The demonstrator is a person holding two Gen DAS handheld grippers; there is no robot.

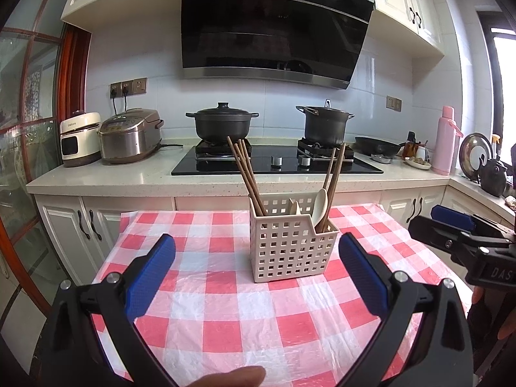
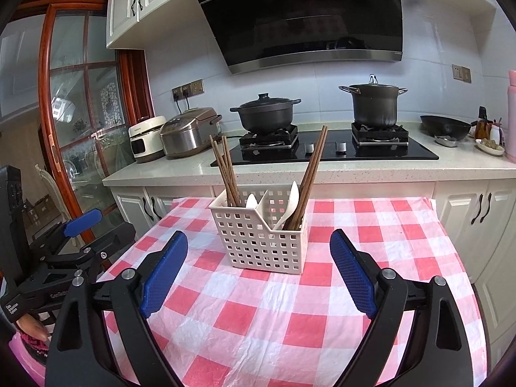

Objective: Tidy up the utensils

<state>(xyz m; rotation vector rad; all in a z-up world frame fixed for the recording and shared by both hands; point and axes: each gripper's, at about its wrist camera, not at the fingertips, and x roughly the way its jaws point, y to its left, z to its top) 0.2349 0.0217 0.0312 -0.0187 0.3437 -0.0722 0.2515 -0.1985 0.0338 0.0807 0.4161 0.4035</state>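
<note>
Red-and-white checked plastic cloth (image 2: 290, 316) covers the table, wrinkled but flat, and most of it lies bare. Its left edge falls away toward white lower cabinets (image 1: 74, 225) and a wood-framed glass door (image 2: 80, 103); from the right wrist view the left gripper (image 2: 85, 235) hangs just off that edge, over the floor side rather than over the cloth.

From its own camera, the left gripper (image 1: 256, 246) has its blue pads spread wide with nothing between them, only open cloth ahead of it. A fingertip (image 1: 235, 377) shows at the bottom of that view.

Near the far middle of the table stands the white perforated utensil caddy (image 2: 258, 242), upright, with bare cloth on all sides. Its left compartment holds a bundle of brown chopsticks (image 2: 225, 167) leaning left, with a white spoon (image 2: 251, 200) by the divider; the right compartment holds another white spoon (image 2: 292, 200) and more chopsticks (image 2: 312, 167) leaning right. Their tips rise above the rim into free air.

The right gripper (image 2: 258, 248) sits in front of the caddy, jaws wide apart and empty, touching nothing. To its right the cloth runs clear to the table's right edge, beside more cabinets. Beyond the far edge is the counter (image 2: 322, 171) with a black hob (image 2: 322, 153) and two dark pots.
</note>
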